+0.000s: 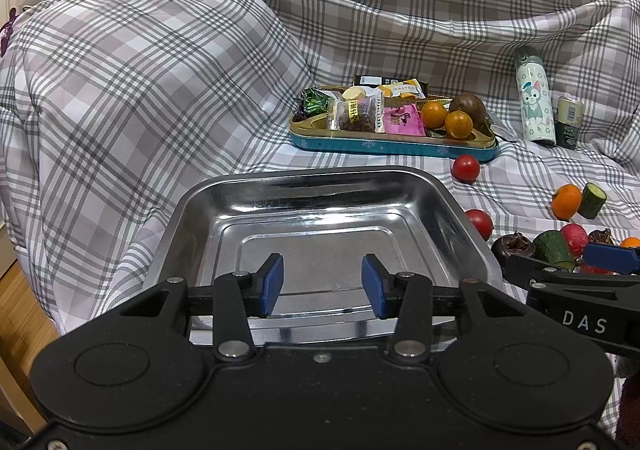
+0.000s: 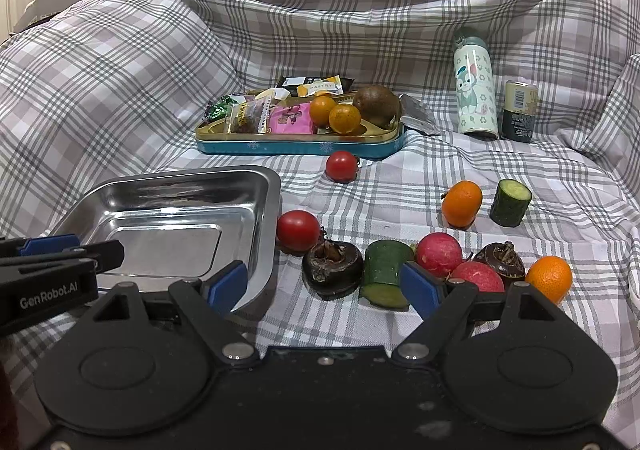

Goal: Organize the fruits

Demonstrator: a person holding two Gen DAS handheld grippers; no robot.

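While both claws gape empty, cucumber piece (image 2: 384, 270) sits between right claw (image 2: 324, 286) fingers.

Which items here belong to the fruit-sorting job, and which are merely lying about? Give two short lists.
Belong to the job:
steel tray
tomatoes
loose oranges
oranges in the tin
left gripper and right gripper, both open

Lying about:
snack tin with wrapped sweets
cartoon bottle
small can
cucumber pieces
radishes
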